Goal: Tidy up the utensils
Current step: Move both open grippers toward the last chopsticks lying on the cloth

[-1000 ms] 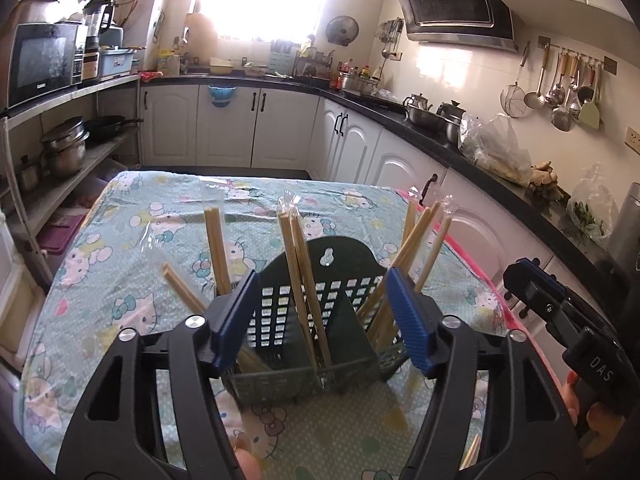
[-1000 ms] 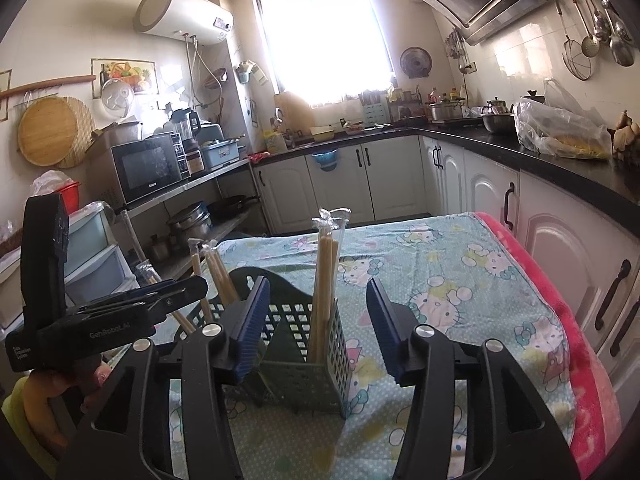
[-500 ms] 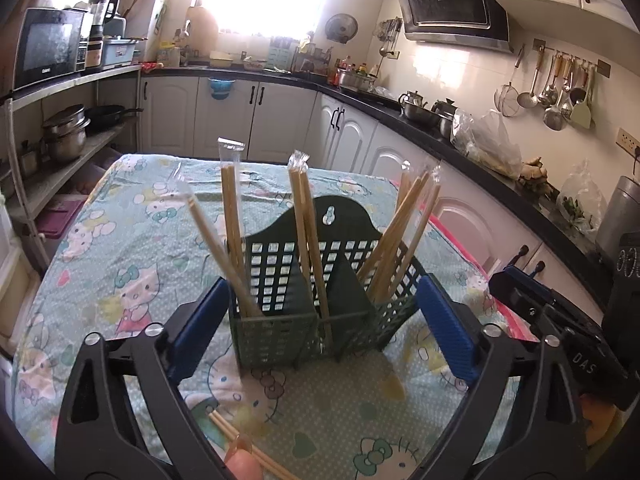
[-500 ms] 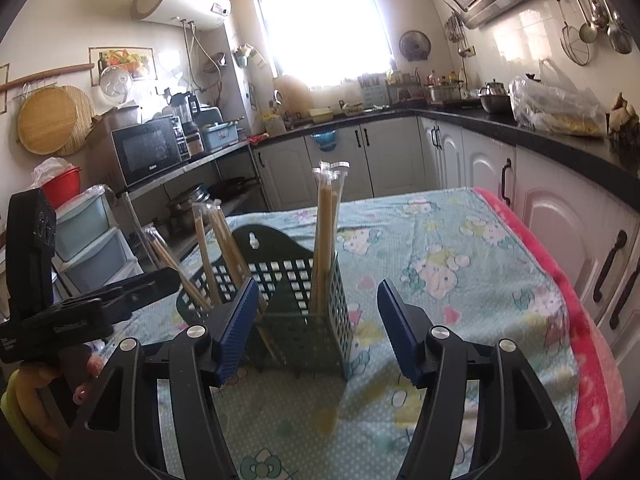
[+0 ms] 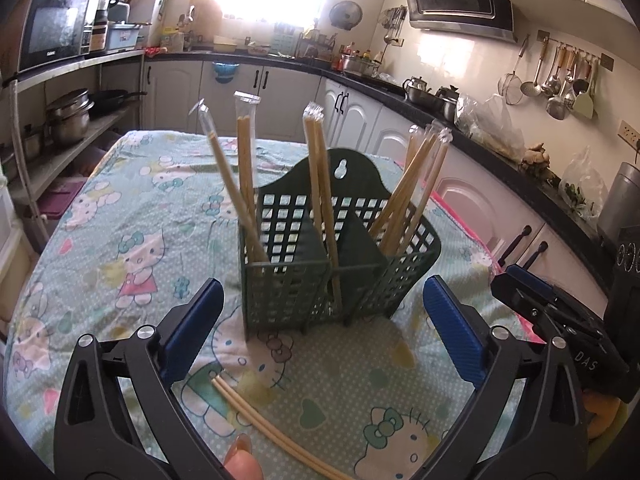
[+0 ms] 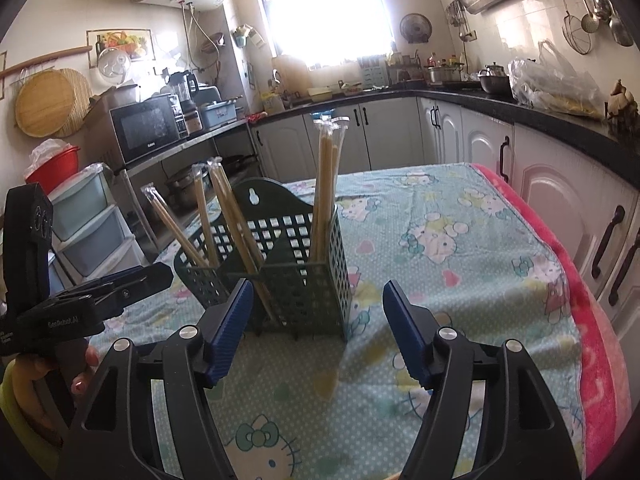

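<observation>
A dark green slotted utensil basket (image 5: 340, 272) stands upright on the cartoon-print tablecloth (image 5: 120, 248), with wrapped chopsticks (image 5: 245, 168) leaning in each of its three compartments. My left gripper (image 5: 322, 332) sits just in front of it, jaws spread wide and still opening, nothing pressed between the pads. One loose pair of chopsticks (image 5: 276, 428) lies on the cloth beneath that gripper. In the right wrist view the basket (image 6: 296, 280) is just ahead of my right gripper (image 6: 320, 334), whose jaws are opening with nothing in them. The left gripper (image 6: 104, 296) shows at that view's left.
A pink table edge (image 6: 592, 344) runs along the right, with white cabinets (image 6: 560, 200) and a dark counter beyond it. Shelves with pots (image 5: 68, 120) and a microwave (image 5: 52, 28) stand to the left. A fingertip (image 5: 240, 458) shows at the bottom of the left wrist view.
Both grippers have drawn back from the basket and sunk lower while their jaws spread. The left pads, earlier close against the basket's sides, now stand apart. The loose chopsticks have come into view.
</observation>
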Tool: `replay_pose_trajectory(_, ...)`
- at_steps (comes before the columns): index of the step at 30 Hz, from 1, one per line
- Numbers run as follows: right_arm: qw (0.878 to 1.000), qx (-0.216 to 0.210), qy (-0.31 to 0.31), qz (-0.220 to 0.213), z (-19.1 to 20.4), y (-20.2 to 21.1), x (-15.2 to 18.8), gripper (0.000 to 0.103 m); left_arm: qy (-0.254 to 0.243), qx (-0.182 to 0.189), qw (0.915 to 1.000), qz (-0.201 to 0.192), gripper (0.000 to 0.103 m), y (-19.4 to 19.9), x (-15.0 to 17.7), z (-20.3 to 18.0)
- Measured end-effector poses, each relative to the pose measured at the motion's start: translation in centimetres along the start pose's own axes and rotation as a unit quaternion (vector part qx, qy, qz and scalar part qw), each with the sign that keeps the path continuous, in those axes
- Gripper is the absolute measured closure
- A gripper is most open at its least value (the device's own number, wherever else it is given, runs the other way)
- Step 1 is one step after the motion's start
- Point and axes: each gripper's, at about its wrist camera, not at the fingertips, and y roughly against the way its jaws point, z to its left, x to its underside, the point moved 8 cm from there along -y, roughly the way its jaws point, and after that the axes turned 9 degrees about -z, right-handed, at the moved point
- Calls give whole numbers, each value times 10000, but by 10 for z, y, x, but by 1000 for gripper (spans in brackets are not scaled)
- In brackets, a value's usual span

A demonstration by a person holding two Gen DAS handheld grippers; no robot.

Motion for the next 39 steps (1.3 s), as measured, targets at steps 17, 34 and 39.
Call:
replay_pose_trajectory(17, 9990, -1, 58, 440, 2, 1, 36, 37, 140, -140, 9993, 302, 11, -1, 32, 14)
replay_pose_trajectory(34, 9963, 92, -36, 856, -5, 3, 71, 37, 352, -226, 9966, 708, 11, -6, 67, 26)
replay_pose_trajectory(39, 9955, 150, -85, 935, -11, 6, 79, 37, 508, -306, 9945, 869, 11, -5, 79, 34)
